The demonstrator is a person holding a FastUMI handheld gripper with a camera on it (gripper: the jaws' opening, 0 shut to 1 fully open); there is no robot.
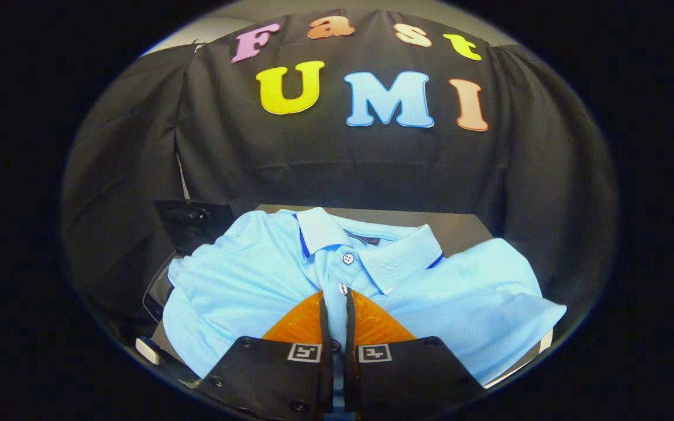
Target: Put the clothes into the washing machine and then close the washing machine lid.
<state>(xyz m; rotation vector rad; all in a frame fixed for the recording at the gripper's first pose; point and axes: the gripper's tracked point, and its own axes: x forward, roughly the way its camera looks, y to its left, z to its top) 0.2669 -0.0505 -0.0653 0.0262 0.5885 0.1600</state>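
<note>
A light blue polo shirt (255,275) lies spread over a dark table (454,228), collar toward the booth wall and its buttoned placket running toward me. My gripper (336,295) is down on the shirt's front, its two orange fingers (305,321) nearly together. A narrow fold of the placket cloth sits pinched between them, just below the second button. A dark machine (188,225) with an open top stands off the shirt's left shoulder, partly hidden by the sleeve.
A dark curved rim (155,292) and a small white piece (148,349) show beside the shirt's left sleeve. The table's pale front edge (518,368) runs under the right sleeve. Black cloth closes the booth behind and at both sides.
</note>
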